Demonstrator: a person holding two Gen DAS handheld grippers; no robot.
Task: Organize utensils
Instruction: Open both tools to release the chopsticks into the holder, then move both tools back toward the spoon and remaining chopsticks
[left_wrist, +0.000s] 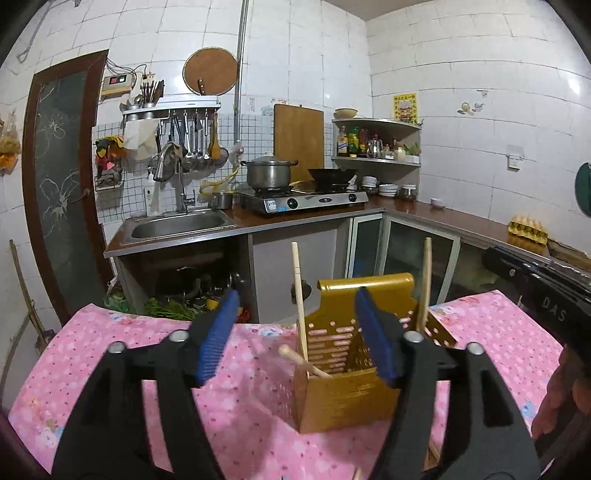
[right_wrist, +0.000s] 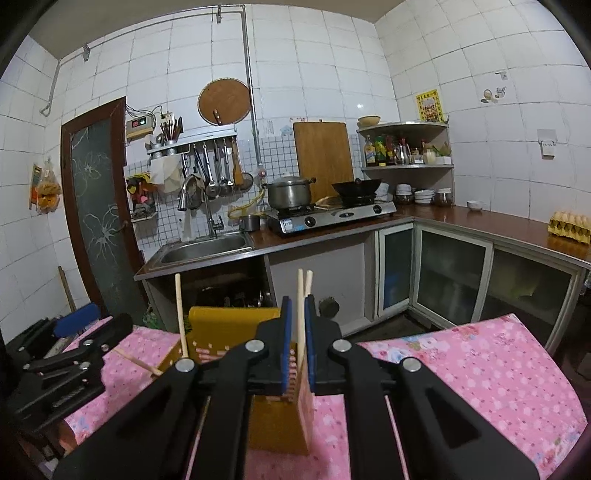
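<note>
A gold slotted utensil holder (left_wrist: 343, 391) stands on the pink flowered tablecloth (left_wrist: 129, 369). Wooden chopsticks (left_wrist: 298, 295) stand in it, one leaning at its left, one (left_wrist: 424, 284) at its right, one lying slanted at the front. My left gripper (left_wrist: 295, 332) is open and empty just in front of the holder. In the right wrist view the holder (right_wrist: 221, 325) sits under my right gripper (right_wrist: 298, 332), which is shut on a pair of upright chopsticks (right_wrist: 303, 295) over the holder's right side. The left gripper's body (right_wrist: 55, 362) shows at the left.
Behind the table is a kitchen counter with a sink (left_wrist: 177, 225), a gas stove (left_wrist: 303, 199) with a pot and a wok, a corner shelf (left_wrist: 376, 140) of bottles, and an egg tray (left_wrist: 528, 229). Open cabinets sit below the counter.
</note>
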